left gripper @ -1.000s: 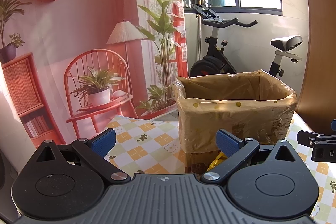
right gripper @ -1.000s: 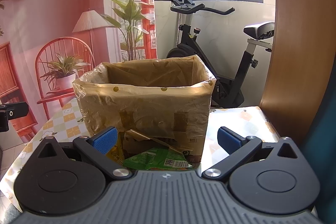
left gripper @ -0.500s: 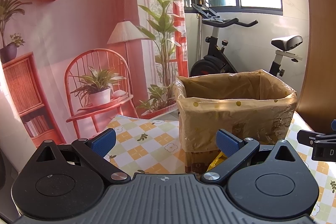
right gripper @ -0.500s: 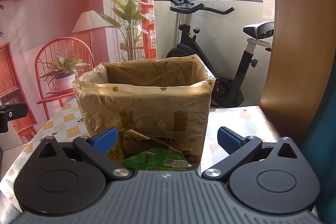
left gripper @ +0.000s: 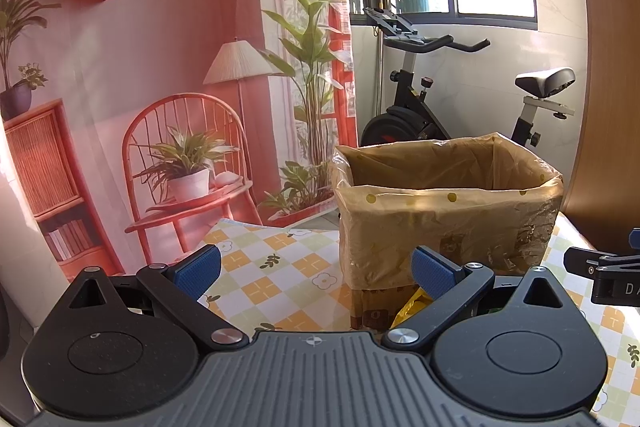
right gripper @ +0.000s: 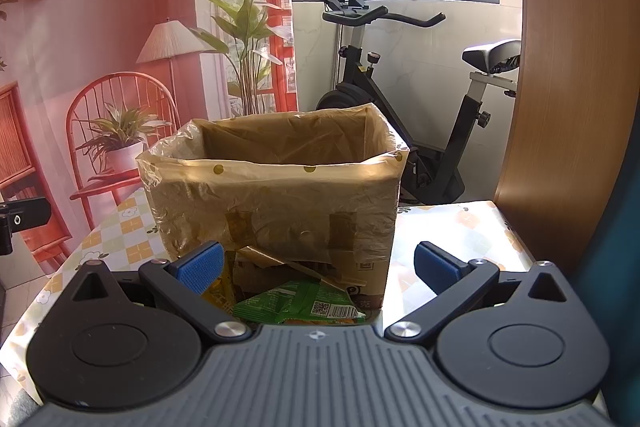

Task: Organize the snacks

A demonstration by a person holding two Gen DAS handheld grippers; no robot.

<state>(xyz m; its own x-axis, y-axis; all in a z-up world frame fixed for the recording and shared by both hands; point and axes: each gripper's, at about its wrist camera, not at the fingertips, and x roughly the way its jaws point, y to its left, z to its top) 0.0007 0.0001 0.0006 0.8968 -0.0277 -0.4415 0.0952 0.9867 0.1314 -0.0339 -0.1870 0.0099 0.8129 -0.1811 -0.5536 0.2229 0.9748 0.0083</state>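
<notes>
Both grippers empty, jaws spread wide. Green packet [right gripper: 298,307] lies flat on table [right gripper: 452,227] at box [right gripper: 276,195] foot, at 6 o'clock between right gripper [right gripper: 316,265] fingers, long axis across them. Yellow packet [left gripper: 410,307] sits at 5 o'clock off left gripper [left gripper: 316,267]. Right looks nearer; likely first pick.

Snacks and box on the table

A green packet [right gripper: 300,305] lies flat at 6 o'clock of the upright, open, plastic-lined cardboard box [right gripper: 276,195], touching its base; a yellow packet [right gripper: 218,287] leans at 7 o'clock.
</notes>
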